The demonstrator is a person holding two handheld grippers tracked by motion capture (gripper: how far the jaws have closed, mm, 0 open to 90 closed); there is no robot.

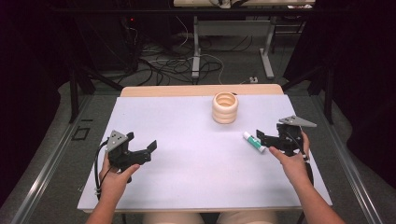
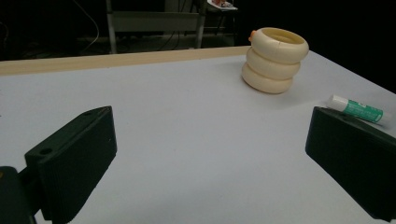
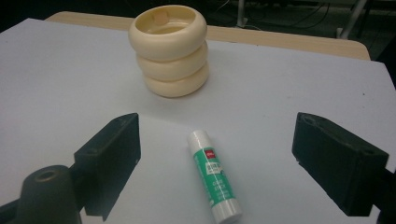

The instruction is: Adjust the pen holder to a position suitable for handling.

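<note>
Glue stick [image 3: 215,183] lies flat on the white worktop [image 1: 187,163], just in front of the ringed cream holder [image 1: 225,108] and between the spread jaws of the right hand-held gripper [image 3: 215,154], which hovers over it wide open and empty. The left hand-held gripper [image 1: 140,148] is also wide open, holding nothing, well apart at the other side. My judgement: the stick is round and smooth, so a closing jaw that meets it off-centre may roll or skid it away. A grip near one end may let it pivot and slip. The light holder nearby could be knocked over by a careless reach.
</note>
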